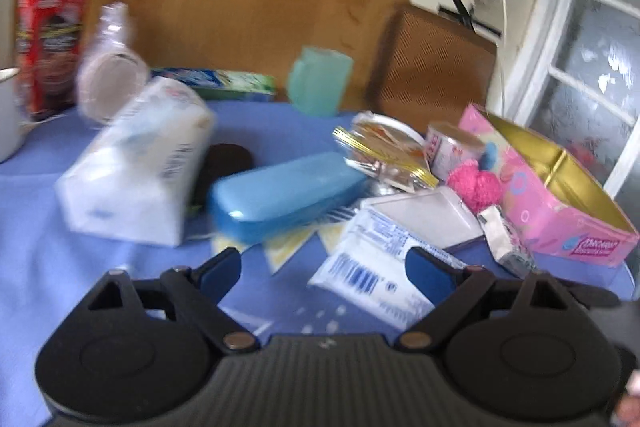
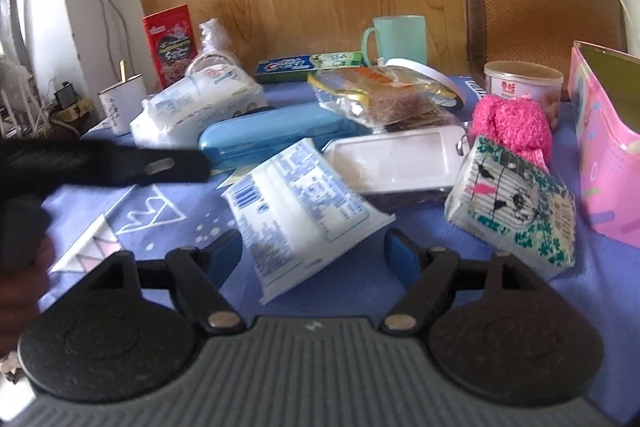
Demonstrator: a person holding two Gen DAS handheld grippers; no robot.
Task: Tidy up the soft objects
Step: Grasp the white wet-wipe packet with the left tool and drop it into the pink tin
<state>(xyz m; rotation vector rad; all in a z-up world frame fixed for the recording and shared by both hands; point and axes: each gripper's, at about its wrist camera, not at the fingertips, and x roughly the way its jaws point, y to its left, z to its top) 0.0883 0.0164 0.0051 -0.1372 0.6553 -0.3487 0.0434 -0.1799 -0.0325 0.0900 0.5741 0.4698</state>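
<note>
Right claw (image 2: 314,251) stands with jaws wide apart, nothing pressed; the white tissue pack (image 2: 300,211) lies flat on the blue-clothed bench (image 2: 592,291) directly ahead, its near end reaching in between the fingertips without visible contact. Left claw (image 1: 324,269) likewise spread and empty; the same pack (image 1: 372,267) sits just ahead and to its right, partly behind the right finger. Judgement: the pack is light, soft, film-wrapped, likely slippery; it should squash under the pads, so a hold across its narrow width near the middle looks safest, since a hold on the flimsy end seam could slip. Just right of the right claw, a patterned tissue pack (image 2: 516,203) rests tilted; same handling expected. Beyond it, the pink fuzzy item (image 2: 508,125), very soft and compressible, can be taken anywhere. Further right, an open pink box (image 2: 600,163), possibly the destination, though that is a guess. Ahead past the white pack: a clear plastic tray (image 2: 396,159), a hard blue case (image 2: 272,137), a larger white soft pack (image 2: 192,103) to the left. Far edge: green mug (image 2: 396,37), red packet (image 2: 170,41), small tin (image 2: 524,79).
</note>
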